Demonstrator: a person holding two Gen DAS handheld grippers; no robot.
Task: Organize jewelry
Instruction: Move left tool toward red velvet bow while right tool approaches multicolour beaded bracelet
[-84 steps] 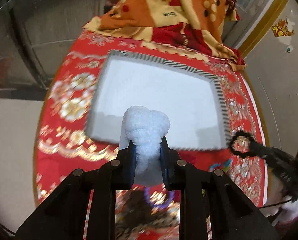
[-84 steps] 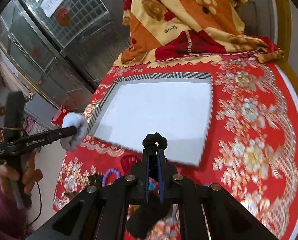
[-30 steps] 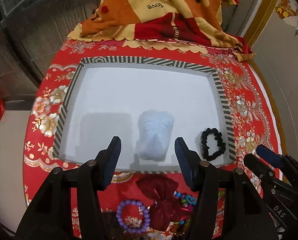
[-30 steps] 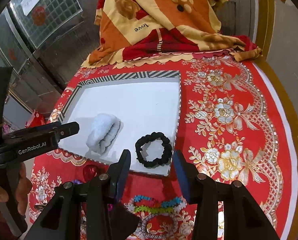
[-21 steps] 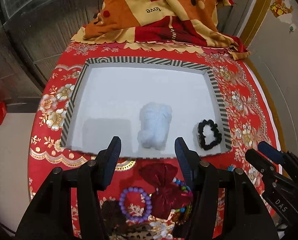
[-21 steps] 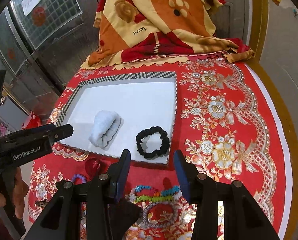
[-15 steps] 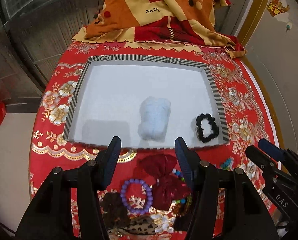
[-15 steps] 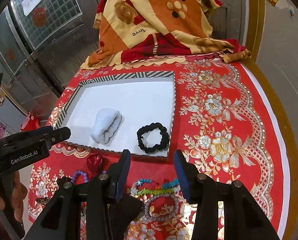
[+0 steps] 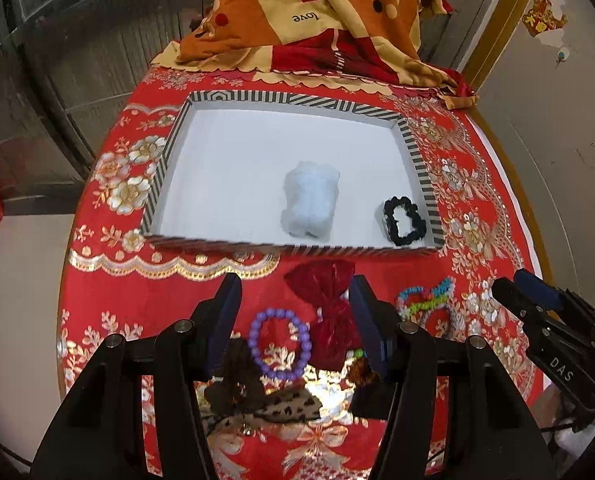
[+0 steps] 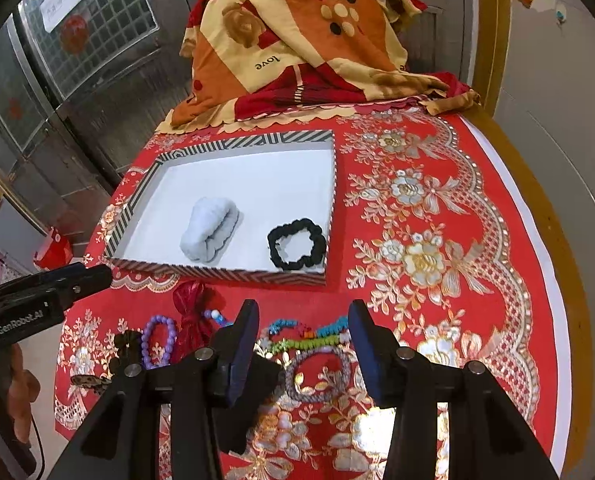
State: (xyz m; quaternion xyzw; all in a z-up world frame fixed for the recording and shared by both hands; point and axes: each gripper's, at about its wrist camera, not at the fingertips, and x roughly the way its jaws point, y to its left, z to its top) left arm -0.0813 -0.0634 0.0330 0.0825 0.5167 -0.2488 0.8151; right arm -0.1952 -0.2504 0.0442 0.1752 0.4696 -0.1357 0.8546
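A white tray with a striped rim (image 9: pixel 417 160) (image 10: pixel 225 144) lies on the red cloth. In it lie a fluffy pale blue scrunchie (image 9: pixel 311 204) (image 10: pixel 209 232) and a black scrunchie (image 9: pixel 403 220) (image 10: pixel 297 244). In front of the tray lie a purple bead bracelet (image 9: pixel 279 344) (image 10: pixel 159 340), a dark red bow (image 9: pixel 329 312) (image 10: pixel 191 320), coloured bead bracelets (image 9: pixel 425 298) (image 10: pixel 309 336), a grey ring bracelet (image 10: pixel 317 376) and dark leopard-print hair pieces (image 9: pixel 273 400). My left gripper (image 9: pixel 295 308) is open above the purple bracelet and bow. My right gripper (image 10: pixel 303 340) is open above the bead bracelets.
A folded orange, cream and red blanket (image 9: pixel 317 20) (image 10: pixel 309 40) lies at the far end of the table. Metal doors with glass blocks (image 10: pixel 77 32) stand to the left. The table's right edge (image 10: pixel 537 208) meets a grey wall.
Both grippers let go of the pale blue and black scrunchies in the tray, opened, and drew back toward the near side. The loose jewellery now lies under them.
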